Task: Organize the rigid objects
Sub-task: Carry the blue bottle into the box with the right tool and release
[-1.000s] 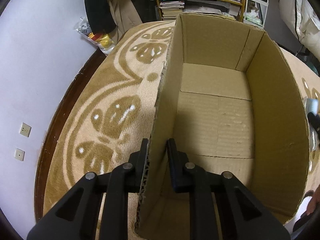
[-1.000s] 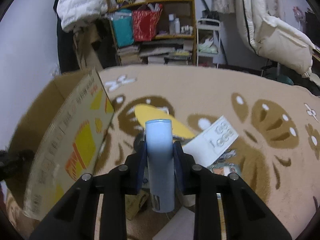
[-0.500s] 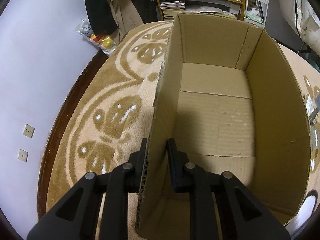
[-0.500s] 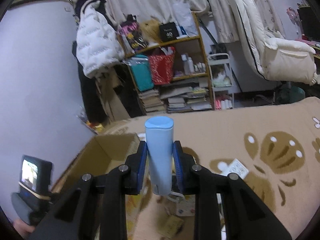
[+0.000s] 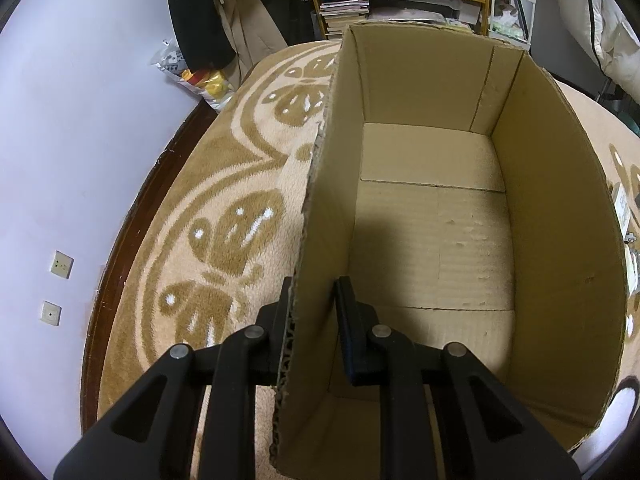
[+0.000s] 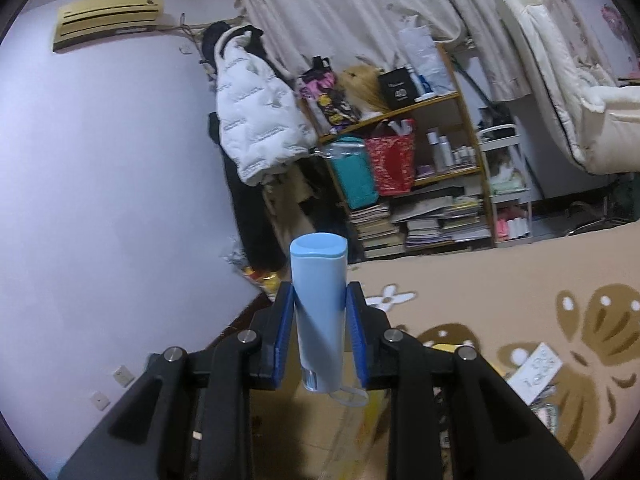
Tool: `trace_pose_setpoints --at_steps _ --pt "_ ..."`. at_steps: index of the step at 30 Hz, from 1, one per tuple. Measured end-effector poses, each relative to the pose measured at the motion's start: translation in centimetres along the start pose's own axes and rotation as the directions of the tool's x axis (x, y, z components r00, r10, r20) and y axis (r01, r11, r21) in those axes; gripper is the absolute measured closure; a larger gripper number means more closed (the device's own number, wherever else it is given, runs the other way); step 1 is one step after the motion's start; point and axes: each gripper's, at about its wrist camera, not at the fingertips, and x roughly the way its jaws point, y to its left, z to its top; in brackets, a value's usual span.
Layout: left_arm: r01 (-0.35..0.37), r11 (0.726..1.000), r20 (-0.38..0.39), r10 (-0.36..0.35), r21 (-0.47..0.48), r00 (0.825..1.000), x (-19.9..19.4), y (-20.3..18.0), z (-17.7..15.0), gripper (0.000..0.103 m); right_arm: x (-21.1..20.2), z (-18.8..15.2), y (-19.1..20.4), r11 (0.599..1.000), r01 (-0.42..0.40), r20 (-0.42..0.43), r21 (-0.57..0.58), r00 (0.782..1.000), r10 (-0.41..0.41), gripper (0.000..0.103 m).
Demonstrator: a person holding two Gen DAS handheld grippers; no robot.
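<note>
An open cardboard box (image 5: pixel 560 240) stands on the patterned carpet in the left wrist view, with nothing inside it. My left gripper (image 5: pixel 314 312) is shut on the box's near left wall, one finger outside and one inside. My right gripper (image 6: pixel 320 320) is shut on a light blue bottle (image 6: pixel 320 300), cap end pointing away, held high in the air. A cardboard surface (image 6: pixel 320 432) shows dimly below the right gripper.
A purple wall (image 5: pixel 80 120) with sockets runs along the left. A shelf (image 6: pixel 420 168) with bags, books and bottles stands at the back, next to hanging coats (image 6: pixel 256 120). Loose papers (image 6: pixel 536 372) lie on the carpet at the right.
My right gripper has risen and tilted upward with the blue bottle, moving left over the box. My left gripper stays clamped on the box wall; the box barely shifted.
</note>
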Motion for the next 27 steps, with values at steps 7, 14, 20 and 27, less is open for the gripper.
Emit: trace_pose_setpoints --at_steps 7,14,20,27 --pt "0.005 1.000 -0.005 -0.005 0.001 1.000 -0.1 -0.2 0.0 0.085 2.0 -2.2 1.0 0.999 -0.042 -0.094 -0.016 0.995 0.040 0.075" --pt "0.008 1.000 -0.014 -0.008 -0.003 1.000 0.0 -0.2 0.0 0.085 4.4 -4.7 1.8 0.996 -0.006 -0.196 -0.085 0.981 -0.011 0.075" --pt "0.014 1.000 -0.018 -0.014 -0.007 1.000 -0.1 -0.1 0.0 0.086 6.1 -5.7 1.4 0.994 0.053 -0.265 -0.097 0.961 -0.077 0.075" --pt "0.012 1.000 -0.025 -0.012 -0.009 1.000 0.2 -0.1 0.1 0.086 7.4 -6.7 0.1 0.992 0.097 -0.325 -0.077 0.939 -0.117 0.076"
